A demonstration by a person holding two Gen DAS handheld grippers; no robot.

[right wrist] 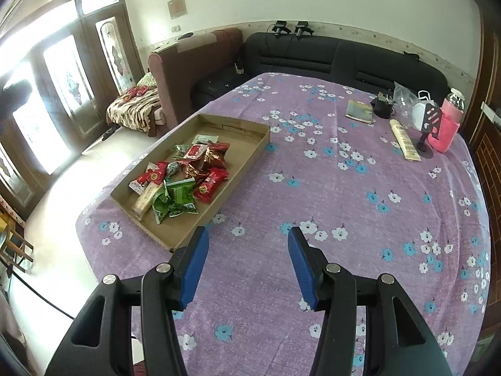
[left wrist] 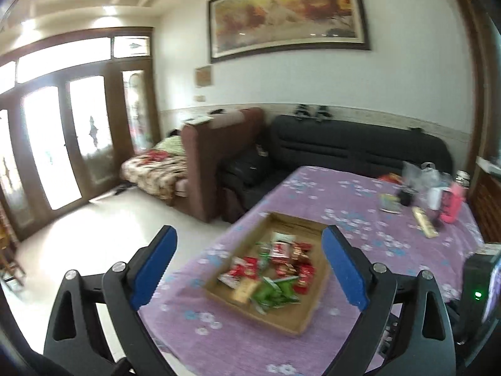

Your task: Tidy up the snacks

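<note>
Bare tablecloth [right wrist: 313, 194] right of the cardboard tray [right wrist: 250, 144]; clutter [right wrist: 419, 119] far right.

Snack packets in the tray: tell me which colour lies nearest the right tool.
The green packets. They lie at the tray's near end, closest to the right tool; the red packets sit farther back.

A shallow cardboard tray [right wrist: 247, 144] lay flat near the table's left edge, on the purple floral cloth. Inside it, red snack packets [right wrist: 210, 185] were heaped loosely at the middle, green packets [right wrist: 175, 199] lay crumpled toward the near end, and a pale beige bar [right wrist: 145, 199] rested along the tray's left wall. The tray's far end was bare.
</note>
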